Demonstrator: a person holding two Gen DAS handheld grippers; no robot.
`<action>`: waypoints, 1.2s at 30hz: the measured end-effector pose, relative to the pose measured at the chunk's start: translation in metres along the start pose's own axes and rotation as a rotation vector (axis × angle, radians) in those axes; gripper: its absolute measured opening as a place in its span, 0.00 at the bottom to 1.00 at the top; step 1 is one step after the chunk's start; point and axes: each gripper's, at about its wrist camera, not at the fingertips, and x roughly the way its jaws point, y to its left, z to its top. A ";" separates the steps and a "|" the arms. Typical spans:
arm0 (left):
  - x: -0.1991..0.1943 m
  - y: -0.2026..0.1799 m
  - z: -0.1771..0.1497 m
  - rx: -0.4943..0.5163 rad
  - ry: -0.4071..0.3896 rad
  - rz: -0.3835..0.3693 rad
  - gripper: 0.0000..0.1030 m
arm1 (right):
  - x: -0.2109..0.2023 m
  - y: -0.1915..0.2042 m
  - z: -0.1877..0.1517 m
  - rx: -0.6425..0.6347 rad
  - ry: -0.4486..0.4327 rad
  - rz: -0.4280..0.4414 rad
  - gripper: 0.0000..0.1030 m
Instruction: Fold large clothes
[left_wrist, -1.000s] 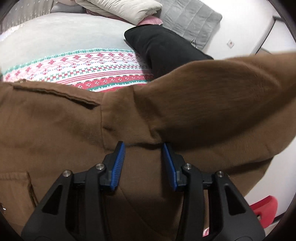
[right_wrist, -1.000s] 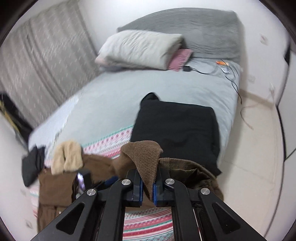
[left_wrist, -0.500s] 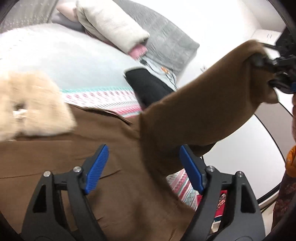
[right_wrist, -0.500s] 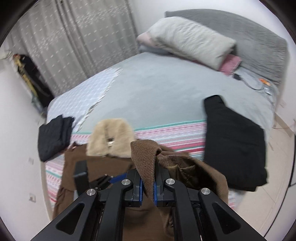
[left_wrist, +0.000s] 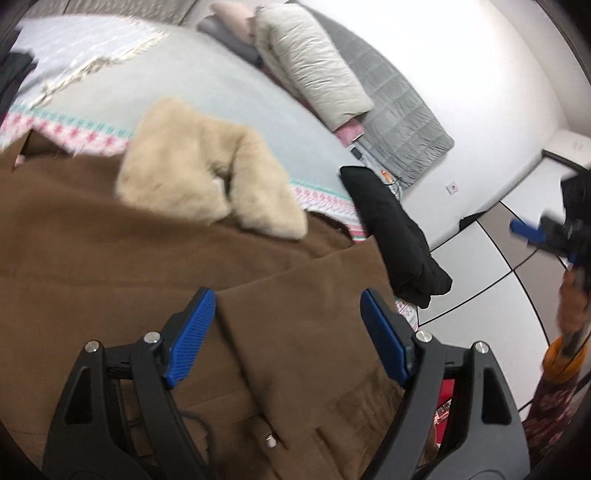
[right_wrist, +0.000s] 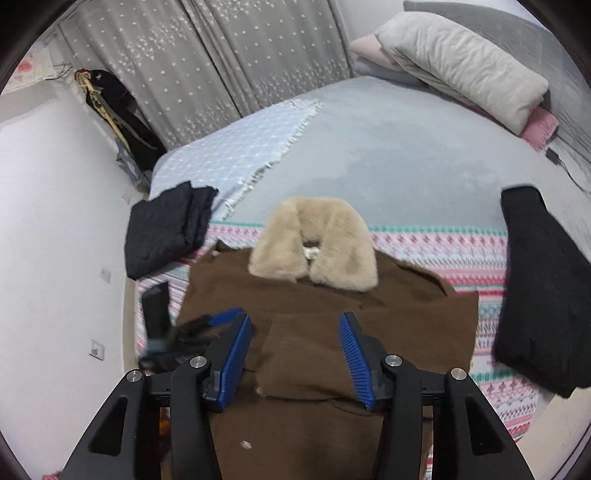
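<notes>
Brown coat (right_wrist: 332, 306) lies spread on patterned blanket (right_wrist: 443, 251) at foot of bed (right_wrist: 369, 147), beige fur collar (right_wrist: 314, 243) uppermost, sleeve folded across front. Right gripper (right_wrist: 295, 347) above sleeve, jaws just opened, pads clear of cloth. Left gripper (left_wrist: 284, 332) jaws wide apart over coat, nothing clamped. Folded black garment (right_wrist: 543, 288) flanks coat on right, second black bundle (right_wrist: 166, 229) on left. Rolled cream quilt (right_wrist: 461, 62) and grey curtain (right_wrist: 221, 55) behind
</notes>
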 end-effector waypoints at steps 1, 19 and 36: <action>0.006 0.004 -0.003 -0.011 0.015 0.010 0.79 | 0.004 -0.007 -0.009 -0.002 0.001 -0.005 0.49; 0.026 -0.072 0.028 0.293 -0.138 0.404 0.13 | 0.055 -0.169 -0.180 0.189 -0.089 -0.184 0.50; 0.069 -0.022 -0.032 0.214 0.224 0.442 0.17 | 0.129 -0.156 -0.180 -0.118 -0.001 -0.426 0.22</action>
